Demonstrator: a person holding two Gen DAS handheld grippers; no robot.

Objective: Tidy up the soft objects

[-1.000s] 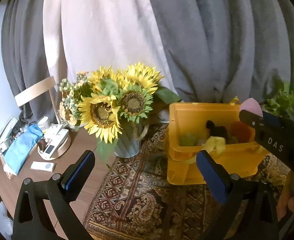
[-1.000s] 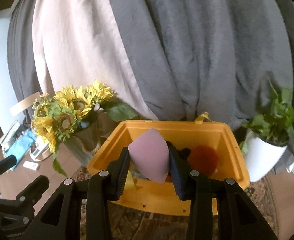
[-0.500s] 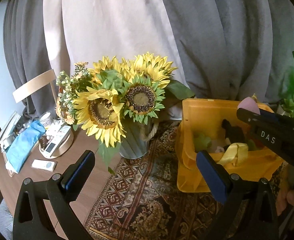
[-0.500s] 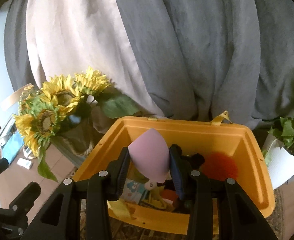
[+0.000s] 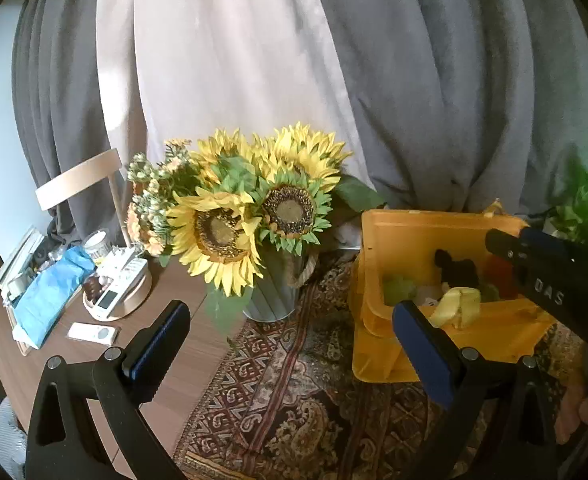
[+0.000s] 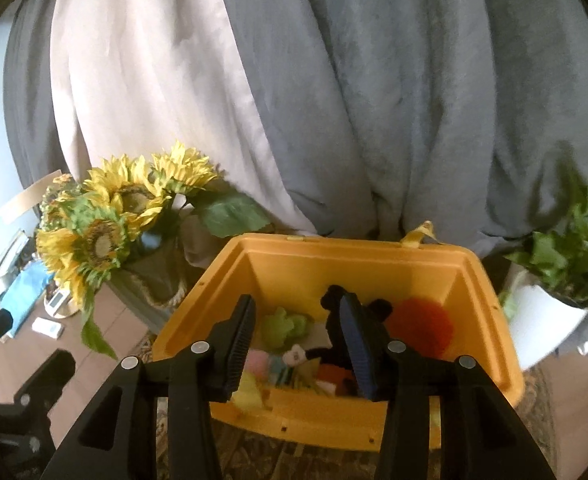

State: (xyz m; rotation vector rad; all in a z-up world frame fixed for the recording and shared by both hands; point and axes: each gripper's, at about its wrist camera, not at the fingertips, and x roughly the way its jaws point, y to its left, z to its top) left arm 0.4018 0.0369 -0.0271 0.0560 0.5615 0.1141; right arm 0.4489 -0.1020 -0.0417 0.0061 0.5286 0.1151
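A yellow plastic bin (image 6: 354, 246) stands on the patterned rug and holds several soft toys: a green one (image 6: 285, 326), a black plush (image 6: 378, 308), an orange-red fluffy ball (image 6: 420, 326) and a pale pink piece (image 6: 258, 360) near its front wall. My right gripper (image 6: 298, 320) hangs over the bin's front, its jaws opening with nothing between them. In the left wrist view the bin (image 5: 434, 220) is at the right, and one black right-gripper finger (image 5: 542, 268) reaches over it. My left gripper (image 5: 289, 312) stands open and empty above the rug.
A metal vase of sunflowers (image 5: 269, 296) stands left of the bin. A potted green plant (image 6: 546, 320) is at its right. The wooden table's left side carries a round tray (image 5: 117, 292), a white remote (image 5: 93, 333) and a blue cloth (image 5: 49, 300). Curtains hang behind.
The pink soft piece that my right gripper held is gone from its jaws, which have spread apart. The right gripper has come closer over the bin.
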